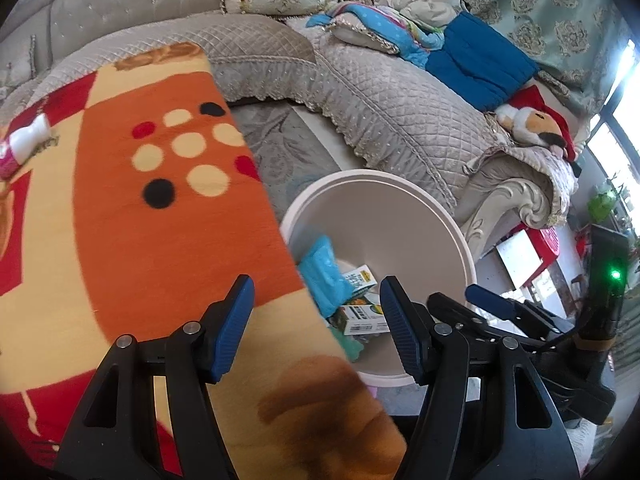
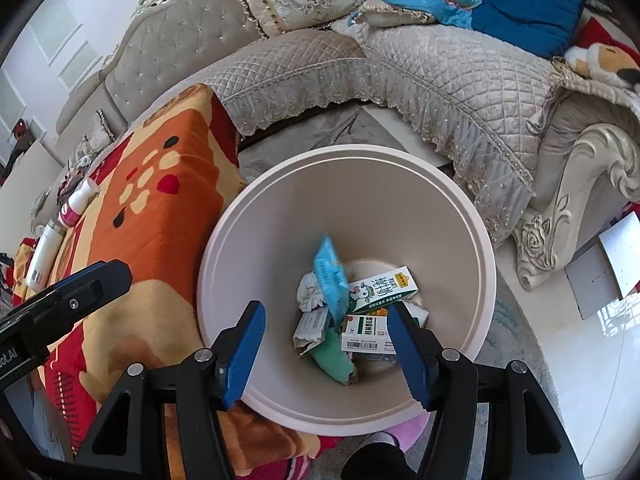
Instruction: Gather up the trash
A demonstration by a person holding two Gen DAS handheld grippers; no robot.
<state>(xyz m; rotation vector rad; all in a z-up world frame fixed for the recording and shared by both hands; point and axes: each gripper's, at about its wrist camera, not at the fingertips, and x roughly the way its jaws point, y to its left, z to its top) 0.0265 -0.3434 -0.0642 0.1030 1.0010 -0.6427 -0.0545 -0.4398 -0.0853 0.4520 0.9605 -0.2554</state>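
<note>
Trash first: in the left wrist view a small white bottle [image 1: 25, 145] with a pink label lies on the orange blanket [image 1: 160, 220], far over at the left edge, well apart from the bin [image 1: 460, 240]. My left gripper [image 1: 316, 330] hangs wide open with nothing between its fingers, over the blanket's edge next to the bin. The right gripper [image 1: 492, 304] shows just beside it.

Over to the right wrist view: my right gripper [image 2: 326, 354] is spread wide and empty, right above the bin [image 2: 486, 280], where a blue packet [image 2: 328, 276], a milk carton [image 2: 382, 290] and a barcoded box [image 2: 366, 334] sit at the bottom. Two bottles [image 2: 76, 202] lie on the blanket, well to the left.

I'd say a drop is just finished; next I need to swing left to those bottles and close on one.
</note>
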